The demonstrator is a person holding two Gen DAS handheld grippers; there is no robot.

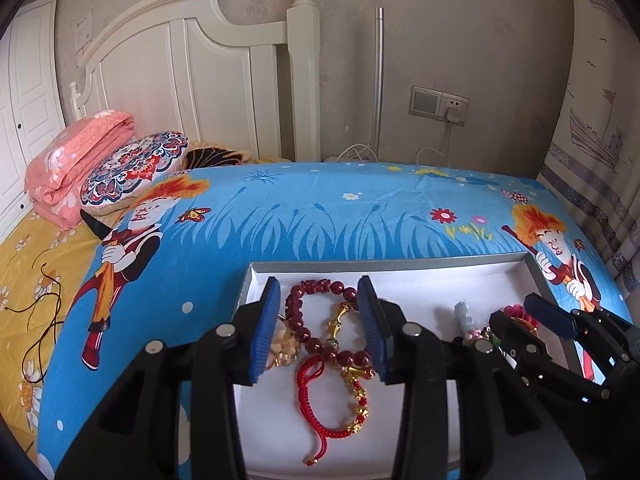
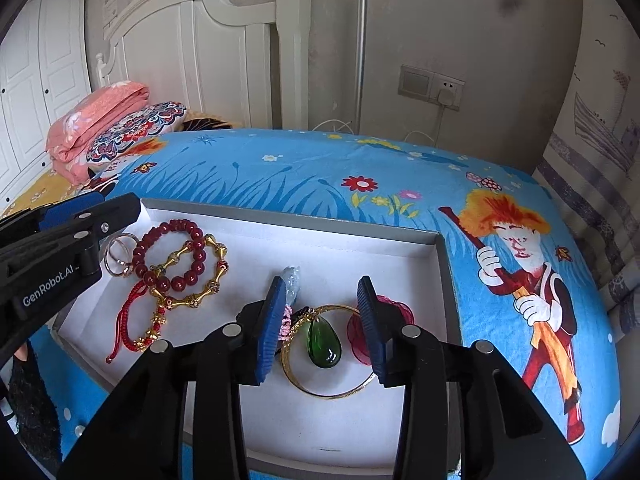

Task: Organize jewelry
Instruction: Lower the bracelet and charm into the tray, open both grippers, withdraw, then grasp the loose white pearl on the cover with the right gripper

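A white-lined tray (image 1: 460, 276) (image 2: 320, 240) lies on the blue bedsheet and holds jewelry. My left gripper (image 1: 319, 330) is open above a dark red bead bracelet (image 1: 296, 312) (image 2: 176, 236), a gold link bracelet (image 1: 338, 322) (image 2: 208, 280) and a red cord bracelet with gold beads (image 1: 340, 408) (image 2: 136, 320). My right gripper (image 2: 322, 330) is open above a gold bangle (image 2: 320, 388) and a green teardrop pendant (image 2: 323, 344). A red mesh pouch (image 2: 394, 312) lies by its right finger, and a pale blue-green piece (image 2: 292, 280) (image 1: 464, 316) by its left. Two silver rings (image 2: 118, 260) lie at the tray's left.
The bed has a blue cartoon sheet (image 1: 320, 208). A folded pink quilt (image 1: 76, 160) and patterned pillow (image 1: 132, 168) lie at the far left by the white headboard (image 1: 200, 80). A thin dark cord (image 1: 44, 312) lies on the yellow sheet. A curtain (image 2: 600, 160) hangs at right.
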